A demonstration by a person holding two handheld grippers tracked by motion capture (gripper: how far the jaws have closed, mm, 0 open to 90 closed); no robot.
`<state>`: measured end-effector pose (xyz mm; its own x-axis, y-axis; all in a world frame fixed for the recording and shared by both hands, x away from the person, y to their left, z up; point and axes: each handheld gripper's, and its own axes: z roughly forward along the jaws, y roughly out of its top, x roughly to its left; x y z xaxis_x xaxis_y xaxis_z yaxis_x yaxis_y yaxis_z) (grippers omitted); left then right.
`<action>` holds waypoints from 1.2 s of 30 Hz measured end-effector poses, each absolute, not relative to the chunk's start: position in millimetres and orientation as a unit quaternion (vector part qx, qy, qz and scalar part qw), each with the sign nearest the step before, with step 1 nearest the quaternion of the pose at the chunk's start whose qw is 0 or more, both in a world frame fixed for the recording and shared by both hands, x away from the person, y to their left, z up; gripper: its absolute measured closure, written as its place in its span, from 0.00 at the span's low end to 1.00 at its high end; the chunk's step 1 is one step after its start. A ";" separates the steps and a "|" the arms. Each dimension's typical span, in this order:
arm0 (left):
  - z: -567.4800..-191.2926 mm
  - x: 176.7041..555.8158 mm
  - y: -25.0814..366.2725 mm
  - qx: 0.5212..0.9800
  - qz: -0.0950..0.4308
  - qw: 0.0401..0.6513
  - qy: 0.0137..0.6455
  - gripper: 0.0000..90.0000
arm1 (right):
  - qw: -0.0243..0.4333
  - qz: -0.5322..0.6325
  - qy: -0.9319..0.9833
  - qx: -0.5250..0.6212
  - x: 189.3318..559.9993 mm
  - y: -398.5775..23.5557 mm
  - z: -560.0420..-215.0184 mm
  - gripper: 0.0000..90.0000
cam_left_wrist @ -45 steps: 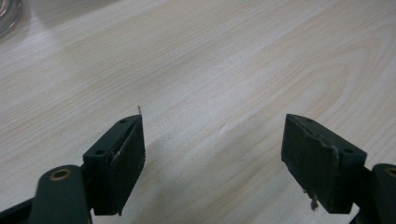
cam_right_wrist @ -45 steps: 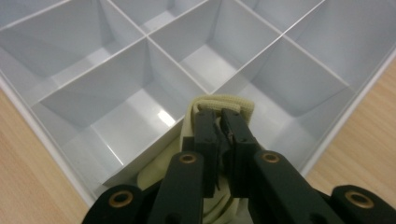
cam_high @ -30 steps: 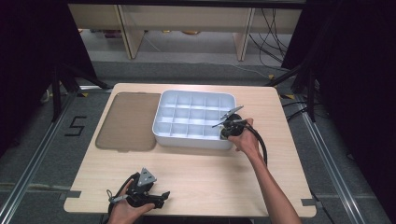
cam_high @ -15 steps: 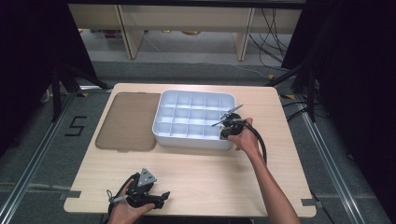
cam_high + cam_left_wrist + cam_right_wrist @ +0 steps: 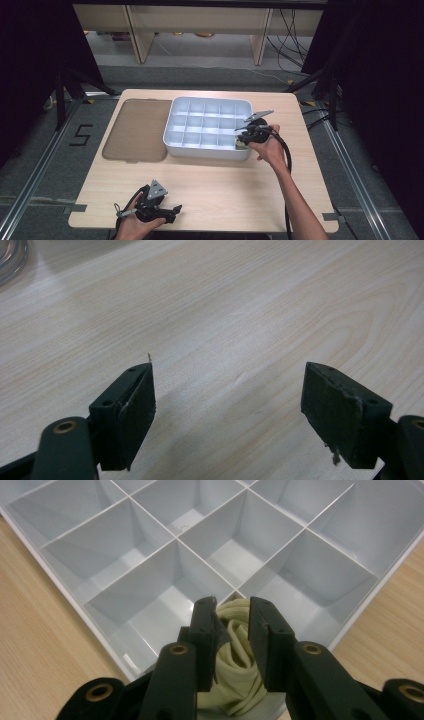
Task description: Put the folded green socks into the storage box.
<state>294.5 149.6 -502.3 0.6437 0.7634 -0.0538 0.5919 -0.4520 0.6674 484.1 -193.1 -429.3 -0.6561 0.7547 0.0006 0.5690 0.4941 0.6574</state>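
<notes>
A white tray (image 5: 207, 152) divided into several compartments stands on the wooden table. My right gripper (image 5: 243, 136) hangs over its near right corner compartment. In the right gripper view a bundle of cream rubber bands (image 5: 239, 647) lies in that compartment (image 5: 150, 625), between the jaws of my right gripper (image 5: 235, 605). Those jaws have just been opening and stand a little apart beside the bundle without squeezing it. My left gripper (image 5: 171, 212) rests at the table's near left edge. In its own view, the left gripper (image 5: 227, 390) is open over bare wood.
A brown translucent lid (image 5: 135, 130) lies flat just left of the tray. The tray's other compartments (image 5: 235, 550) hold nothing that I can see. A black cable (image 5: 286, 150) trails from the right gripper along the forearm. Bare wood (image 5: 220, 185) spreads between the two hands.
The right gripper has lifted slightly at the tray's near right corner. The left gripper has stayed where it was.
</notes>
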 end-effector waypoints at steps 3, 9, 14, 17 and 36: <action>-502.4 294.3 149.7 0.839 0.125 0.338 0.408 0.24 | 0.154 0.334 0.845 0.388 480.9 -193.7 -426.5 0.81; -501.9 294.6 150.1 0.840 0.128 0.338 0.405 0.24 | 0.160 0.337 0.844 0.387 477.9 -196.1 -425.2 0.80; -502.5 295.5 151.8 0.841 0.127 0.336 0.405 0.24 | 0.155 0.343 0.843 0.386 476.9 -199.3 -424.9 0.78; -503.0 295.3 151.5 0.838 0.124 0.338 0.410 0.24 | 0.161 0.347 0.840 0.385 474.8 -201.0 -424.9 0.74; -503.3 297.6 154.8 0.838 0.139 0.338 0.405 0.24 | 0.167 0.402 0.819 0.373 449.6 -207.5 -422.9 0.44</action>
<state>297.6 154.8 -503.3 0.6334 0.7727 -0.0405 0.5844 -0.4434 0.6797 449.6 -207.5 -422.9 -0.6658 0.7456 0.0273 0.4779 0.3980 0.7831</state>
